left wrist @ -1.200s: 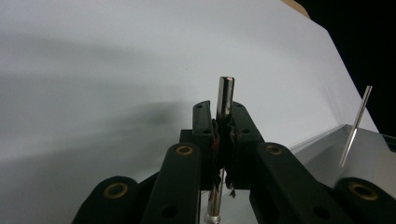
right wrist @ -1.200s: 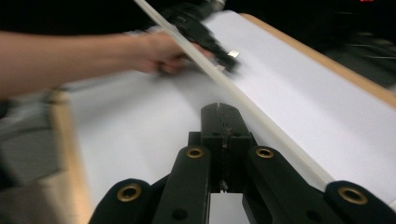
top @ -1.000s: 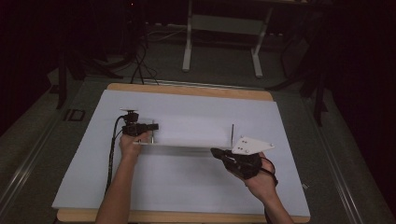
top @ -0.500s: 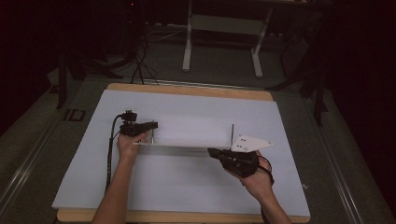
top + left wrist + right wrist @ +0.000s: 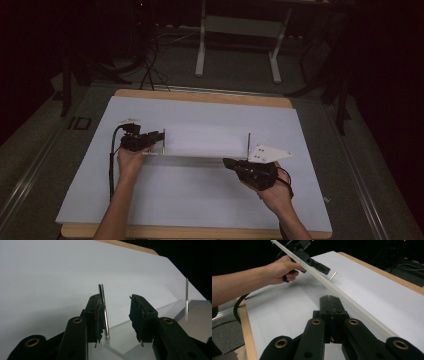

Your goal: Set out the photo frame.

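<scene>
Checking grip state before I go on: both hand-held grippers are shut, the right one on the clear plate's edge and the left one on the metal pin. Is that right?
Not quite. The left hand-held gripper is open: in the left gripper view its jaws stand apart, with the metal pin against one jaw only. The right hand-held gripper is shut on the clear plate, as the right gripper view shows.

The near corner of the clear plate (image 5: 117, 345) is cut off by the bottom edge of the left gripper view. Beside that plate, the base of the nearer metal pin (image 5: 103, 310) is blurred (its seat cannot be made out). In the high view, the plate's surface is barely told from the white sheet (image 5: 200, 200).
</scene>
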`<state>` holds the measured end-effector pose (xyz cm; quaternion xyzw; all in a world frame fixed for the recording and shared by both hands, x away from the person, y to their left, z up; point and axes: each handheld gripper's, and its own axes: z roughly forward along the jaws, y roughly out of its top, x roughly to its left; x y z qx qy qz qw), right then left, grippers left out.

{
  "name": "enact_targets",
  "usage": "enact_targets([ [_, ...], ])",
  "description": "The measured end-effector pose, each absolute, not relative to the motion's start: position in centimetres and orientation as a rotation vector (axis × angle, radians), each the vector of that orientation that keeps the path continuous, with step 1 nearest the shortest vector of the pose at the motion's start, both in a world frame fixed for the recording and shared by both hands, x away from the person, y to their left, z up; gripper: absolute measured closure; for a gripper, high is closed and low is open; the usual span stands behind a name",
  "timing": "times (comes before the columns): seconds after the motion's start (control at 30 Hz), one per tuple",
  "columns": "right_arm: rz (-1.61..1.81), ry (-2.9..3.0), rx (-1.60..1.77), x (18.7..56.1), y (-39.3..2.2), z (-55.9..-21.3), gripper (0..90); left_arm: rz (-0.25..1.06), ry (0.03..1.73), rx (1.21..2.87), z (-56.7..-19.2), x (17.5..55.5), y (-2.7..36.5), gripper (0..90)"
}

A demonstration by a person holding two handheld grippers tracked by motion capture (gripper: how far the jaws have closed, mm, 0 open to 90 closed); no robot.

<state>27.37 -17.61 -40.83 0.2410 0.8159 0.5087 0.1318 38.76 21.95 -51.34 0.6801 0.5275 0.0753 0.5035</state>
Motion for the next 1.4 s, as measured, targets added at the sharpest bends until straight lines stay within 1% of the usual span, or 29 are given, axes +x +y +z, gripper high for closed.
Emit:
enact_targets([
  [0.33, 1.481, 2.364, 0.704, 27.4, -17.6, -40.8, 90.0, 0.220, 1.222, 1.601, -50.8, 35.9, 23.4, 59.5],
  [0.47, 1.486, 2.359, 0.709, 27.5, -17.6, -40.8, 90.0, 0.239, 1.199, 1.620, -50.5, 35.2, 23.9, 59.6],
  [0.63, 1.496, 2.352, 0.718, 27.6, -17.8, -40.7, 90.0, 0.286, 1.175, 1.698, -50.5, 34.3, 23.8, 59.1],
  [0.8, 1.506, 2.347, 0.730, 27.7, -17.9, -40.7, 90.0, 0.281, 1.141, 1.693, -50.9, 33.3, 24.0, 58.2],
  [0.87, 1.506, 2.343, 0.731, 27.7, -17.9, -40.7, 90.0, 0.288, 1.132, 1.720, -50.8, 33.0, 24.1, 58.2],
  [1.0, 1.507, 2.338, 0.729, 27.7, -17.9, -40.7, 90.0, 0.293, 1.087, 1.735, -50.4, 32.2, 24.3, 58.7],
  [1.17, 1.506, 2.336, 0.726, 27.6, -17.9, -40.7, 90.0, 0.317, 1.007, 1.779, -49.8, 31.3, 23.6, 58.3],
  [1.23, 1.505, 2.335, 0.725, 27.6, -17.9, -40.7, 90.0, 0.305, 0.974, 1.779, -49.6, 31.1, 23.3, 58.4],
  [1.4, 1.508, 2.335, 0.726, 27.6, -18.0, -40.7, 90.0, 0.328, 0.938, 1.775, -49.1, 30.6, 23.0, 59.2],
])
